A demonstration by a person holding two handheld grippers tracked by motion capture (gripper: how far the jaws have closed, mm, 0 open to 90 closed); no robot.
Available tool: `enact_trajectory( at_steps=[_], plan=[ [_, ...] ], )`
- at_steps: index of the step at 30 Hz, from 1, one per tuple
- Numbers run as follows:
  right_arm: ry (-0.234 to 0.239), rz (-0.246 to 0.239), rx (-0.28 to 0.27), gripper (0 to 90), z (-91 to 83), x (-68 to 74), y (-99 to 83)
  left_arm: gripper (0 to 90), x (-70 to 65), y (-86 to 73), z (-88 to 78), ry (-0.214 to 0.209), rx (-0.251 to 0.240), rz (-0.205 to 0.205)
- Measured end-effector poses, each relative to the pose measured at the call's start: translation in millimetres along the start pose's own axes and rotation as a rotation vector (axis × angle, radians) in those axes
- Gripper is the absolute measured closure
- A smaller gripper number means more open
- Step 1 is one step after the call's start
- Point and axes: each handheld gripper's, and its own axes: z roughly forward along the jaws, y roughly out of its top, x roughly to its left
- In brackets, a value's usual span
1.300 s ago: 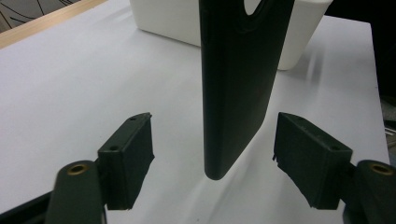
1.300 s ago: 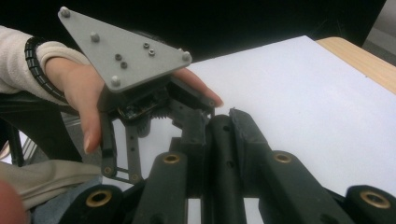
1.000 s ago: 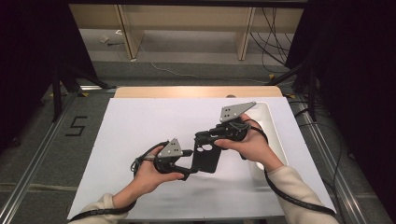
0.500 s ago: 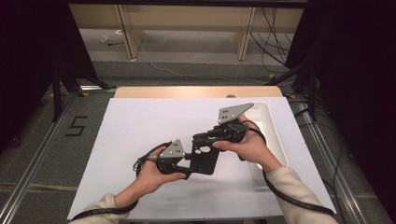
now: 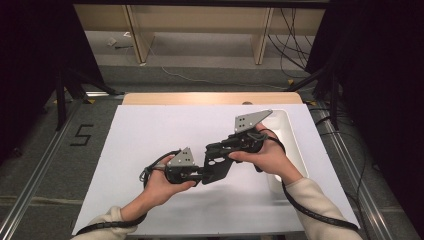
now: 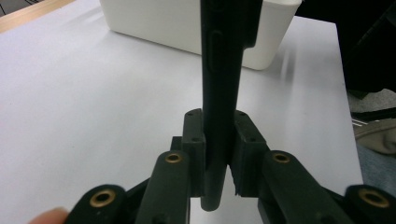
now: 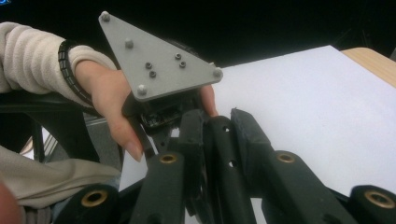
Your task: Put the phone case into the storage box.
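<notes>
A black phone [image 5: 218, 162] in a dark case hangs above the white mat, held between both grippers. My left gripper [image 5: 201, 176] has just been closing its jaws on the phone's near end. In the left gripper view the phone [image 6: 219, 70] stands edge-on between the pads [image 6: 194, 140], which press on it. My right gripper [image 5: 220, 150] is shut on the phone's far part. In the right gripper view its jaws clamp the phone's black edge [image 7: 220, 154], and the left gripper's grey plate [image 7: 154, 56] and a hand [image 7: 105, 100] show just behind.
A white rectangular bin [image 5: 289, 145] stands at the mat's right side, close behind the right hand; it also shows in the left gripper view as the bin [image 6: 187, 23]. The white mat [image 5: 150, 135] covers the wooden table [image 5: 210, 98]. Cables trail from both grippers.
The left gripper's jaws have drawn in onto the phone's end. Both hands and the phone stay where they were.
</notes>
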Motion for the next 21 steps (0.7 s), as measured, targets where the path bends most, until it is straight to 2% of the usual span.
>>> enact_trajectory(
  at_steps=[3, 7, 8, 11, 16, 21],
  plan=[
    [-0.007, -0.011, 0.002, 70.5, -1.0, -0.3, 0.5, 79.5, -0.7, 0.6, -0.1, -0.008, 0.002, -0.011],
    [-0.026, -0.022, -0.004, 60.0, -1.9, -1.1, -0.1, 79.6, -1.0, 1.0, -0.8, -0.003, 0.001, -0.015],
    [-0.031, -0.024, -0.012, 55.8, -2.1, -1.6, -0.3, 79.6, -0.8, 1.2, -1.4, 0.0, 0.004, -0.014],
    [-0.092, -0.045, -0.029, 39.7, -3.0, -3.2, -1.0, 79.8, 0.2, 1.0, -2.7, 0.015, 0.002, -0.028],
    [-0.083, -0.005, -0.091, 30.4, -5.6, -5.8, -3.7, 79.8, 3.1, 0.9, -6.4, 0.041, -0.001, -0.059],
    [-0.142, 0.023, -0.135, 27.2, -9.3, -9.8, -6.1, 79.8, 4.9, 0.6, -9.1, 0.073, -0.011, -0.077]
  ],
)
